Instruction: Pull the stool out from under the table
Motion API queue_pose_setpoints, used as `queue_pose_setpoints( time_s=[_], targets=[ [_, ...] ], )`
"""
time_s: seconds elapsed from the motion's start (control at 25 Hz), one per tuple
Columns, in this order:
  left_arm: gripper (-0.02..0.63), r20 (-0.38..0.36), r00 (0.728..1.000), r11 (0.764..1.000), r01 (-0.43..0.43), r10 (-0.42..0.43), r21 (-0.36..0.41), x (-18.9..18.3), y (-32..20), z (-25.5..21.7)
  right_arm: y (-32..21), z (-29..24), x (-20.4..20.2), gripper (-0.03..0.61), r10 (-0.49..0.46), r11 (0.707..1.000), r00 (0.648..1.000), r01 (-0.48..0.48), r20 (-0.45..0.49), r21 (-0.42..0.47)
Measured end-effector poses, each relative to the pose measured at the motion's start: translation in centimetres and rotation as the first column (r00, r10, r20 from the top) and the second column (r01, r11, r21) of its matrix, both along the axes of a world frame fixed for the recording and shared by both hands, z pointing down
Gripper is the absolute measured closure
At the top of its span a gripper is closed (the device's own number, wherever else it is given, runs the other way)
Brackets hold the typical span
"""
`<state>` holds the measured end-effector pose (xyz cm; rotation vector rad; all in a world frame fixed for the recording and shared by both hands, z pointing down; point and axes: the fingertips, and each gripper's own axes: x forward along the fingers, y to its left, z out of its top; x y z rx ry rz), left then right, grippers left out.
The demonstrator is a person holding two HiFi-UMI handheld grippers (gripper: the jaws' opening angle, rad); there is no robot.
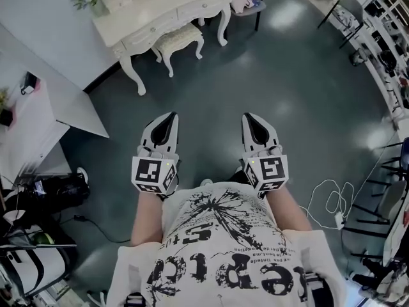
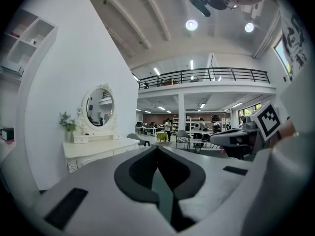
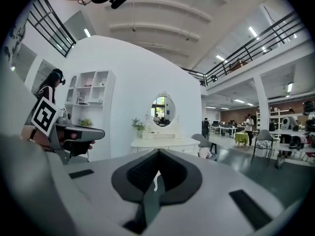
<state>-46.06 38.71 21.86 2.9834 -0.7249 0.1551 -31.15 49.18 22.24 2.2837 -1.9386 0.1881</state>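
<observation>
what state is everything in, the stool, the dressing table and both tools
stool, upright, tucked under the dressing table, not pulled out
dressing table, upright by the white wall, drawers look shut
left tool, shut, empty, above the floor, well short of the stool
right tool, shut, empty, level with the left tool

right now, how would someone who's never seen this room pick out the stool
Find the white wall at the far left; the cream dressing table with curved legs stands against it. The stool is tucked under that table, between its legs. It is low and cream with a padded seat, unlike the dark-legged grey chair at the table's right end.
</observation>
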Motion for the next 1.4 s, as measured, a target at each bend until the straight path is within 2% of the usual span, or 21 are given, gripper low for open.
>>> queue_pose_setpoints(
  time_s=[0.2,0.44,0.72,0.88,1.08,1.24,1.4],
  targets=[
    [0.597,0.003,1.0,1.0,0.009,-0.009,-0.019,1.5,-1.8,2.1,-1.1,2.3,2.0,0.563,0.015,0.999,1.0,-0.015,0.008,-0.032],
    [0.597,0.024,0.998,0.998,0.061,-0.061,-0.021,5.9,-3.1,2.8,-3.6,2.9,6.8,0.563,-0.046,0.999,0.998,0.047,0.037,-0.02],
    [0.597,0.055,0.981,0.982,0.188,-0.187,-0.02,15.0,-8.0,1.9,-11.0,1.8,17.7,0.563,-0.161,0.987,0.985,0.162,0.066,-0.003],
    [0.597,0.05,0.964,0.964,0.264,-0.263,-0.023,21.8,-10.6,1.6,-14.9,1.3,24.9,0.563,-0.238,0.971,0.97,0.239,0.051,-0.011],
    [0.597,0.054,0.949,0.949,0.312,-0.31,-0.04,30.1,-13.3,1.9,-18.7,1.8,33.2,0.563,-0.303,0.951,0.952,0.305,0.046,-0.047],
    [0.597,0.066,0.935,0.934,0.351,-0.347,-0.064,33.9,-15.5,2.9,-22.3,3.4,37.5,0.563,-0.331,0.938,0.941,0.336,0.07,-0.082],
    [0.597,0.09,0.921,0.918,0.386,-0.379,-0.089,35.3,-19.2,4.6,-26.9,5.3,39.3,0.563,-0.364,0.922,0.928,0.371,0.082,-0.112]
  ],
)
